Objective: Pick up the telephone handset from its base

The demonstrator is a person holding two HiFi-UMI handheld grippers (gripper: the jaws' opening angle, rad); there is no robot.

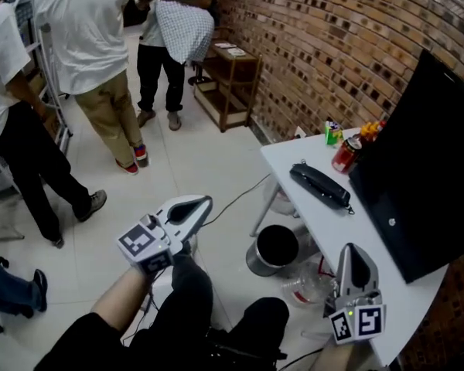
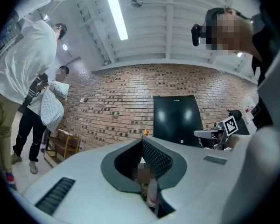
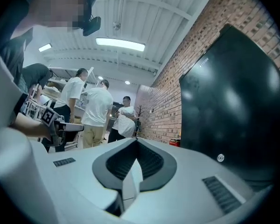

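Handset (image 1: 319,185): black and long, lying flat on the white table (image 1: 294,154), toward 3 o'clock in the head view. Not possible to tell if a base is under it. Touched by neither gripper, well apart from both.

At the left side, toward 10 and 11 o'clock: three people (image 1: 85,29) standing on the pale floor (image 1: 193,168), mostly with backs turned, one of them with a checked bundle (image 1: 184,18) in the arms.

Left gripper (image 1: 206,201): near the centre of the head view, at 8 o'clock from the handset, held over the floor, tip toward 2 o'clock. Jaws pressed together in the left gripper view, nothing between them.

Wooden shelf (image 1: 230,83): at 12 o'clock, against the brick wall (image 1: 332,45).

Round bin (image 1: 275,247): dark inside, on the floor below the table edge, at 7 o'clock from the handset. Just beside it at 5 o'clock, something of clear plastic (image 1: 305,288), not clear what.

Red can (image 1: 345,154) and small green box (image 1: 333,132): on the table at 1 o'clock from the handset, near the wall.

Right gripper (image 1: 349,247): over the near end of the table, at 5 o'clock from the handset, tip toward 12 o'clock. Jaws also pressed together in the right gripper view, holding nothing.

Monitor (image 1: 417,168): dark screen, at the far right, just beside the handset at 3 o'clock.
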